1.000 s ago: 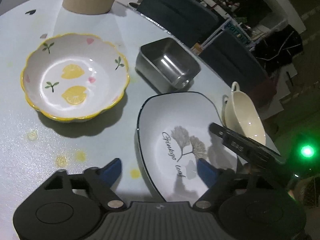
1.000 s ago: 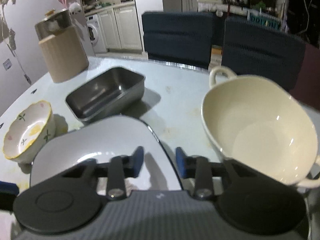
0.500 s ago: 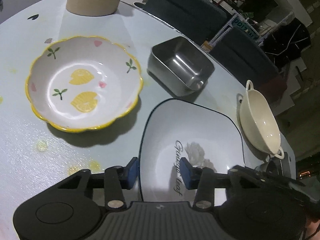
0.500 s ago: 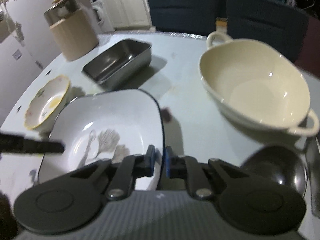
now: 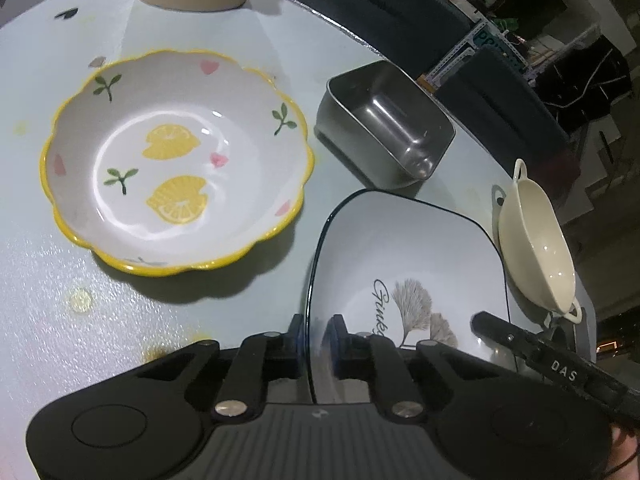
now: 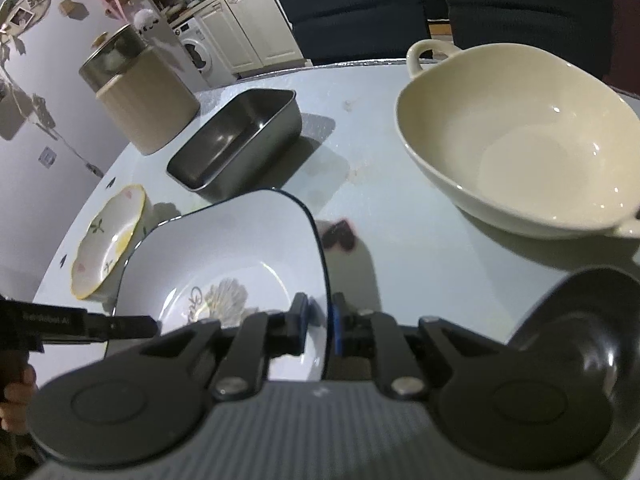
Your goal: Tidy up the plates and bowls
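The left gripper (image 5: 314,344) and the right gripper (image 6: 320,326) are each pinched tight on an edge of the white square plate with the dark rim (image 5: 404,256). A second ago both were open. Now the plate can be lifted, maybe onto the yellow-rimmed lemon bowl (image 5: 176,162) beside it. The cream bowl with handles (image 6: 516,136) and steel tray (image 6: 240,144) sit further away.

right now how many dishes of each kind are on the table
bowls: 2, lemon bowl and cream handled bowl
plates: 1, square ginkgo plate, clamped at opposite edges by left gripper and right gripper
metal trays: 1, steel tray
dark round dishes: 1, black dish, kind unclear
canisters: 1, beige canister
total: 6
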`<state>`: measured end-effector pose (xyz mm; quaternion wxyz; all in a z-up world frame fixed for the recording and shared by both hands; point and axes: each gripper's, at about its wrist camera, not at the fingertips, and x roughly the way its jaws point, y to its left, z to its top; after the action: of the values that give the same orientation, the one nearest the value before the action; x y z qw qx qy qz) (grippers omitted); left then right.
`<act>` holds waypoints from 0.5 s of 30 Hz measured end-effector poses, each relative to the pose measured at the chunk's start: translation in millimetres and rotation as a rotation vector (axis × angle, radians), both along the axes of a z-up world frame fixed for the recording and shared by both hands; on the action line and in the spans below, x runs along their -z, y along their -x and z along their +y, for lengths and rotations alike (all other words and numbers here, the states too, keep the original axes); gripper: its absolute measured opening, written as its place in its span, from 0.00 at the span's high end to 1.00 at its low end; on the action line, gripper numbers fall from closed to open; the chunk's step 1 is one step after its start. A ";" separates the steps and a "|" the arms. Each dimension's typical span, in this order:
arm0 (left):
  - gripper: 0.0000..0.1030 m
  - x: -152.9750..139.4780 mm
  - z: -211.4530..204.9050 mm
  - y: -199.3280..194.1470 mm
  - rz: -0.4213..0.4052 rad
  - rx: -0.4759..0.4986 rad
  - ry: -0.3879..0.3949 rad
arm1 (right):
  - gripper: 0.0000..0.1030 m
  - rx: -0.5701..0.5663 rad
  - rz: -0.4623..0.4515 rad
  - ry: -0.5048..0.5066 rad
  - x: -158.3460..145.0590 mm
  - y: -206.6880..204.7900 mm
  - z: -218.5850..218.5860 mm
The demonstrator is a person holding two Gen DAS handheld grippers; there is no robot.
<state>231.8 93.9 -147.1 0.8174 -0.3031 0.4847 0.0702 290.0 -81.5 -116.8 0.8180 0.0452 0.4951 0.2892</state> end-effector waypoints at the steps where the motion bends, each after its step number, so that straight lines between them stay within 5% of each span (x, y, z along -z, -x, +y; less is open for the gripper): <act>1: 0.87 -0.7 -0.2 0.8 0.000 0.002 -0.006 | 0.85 0.000 -0.002 0.005 -1.0 2.1 -0.3; 15: 0.87 -41.5 -3.0 48.5 -0.094 0.155 -0.054 | 0.87 0.075 0.012 0.028 -40.2 83.0 -16.9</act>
<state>183.4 90.9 -105.6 0.8501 -0.2455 0.4659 0.0052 207.0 -98.4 -76.5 0.8259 0.0538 0.5018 0.2512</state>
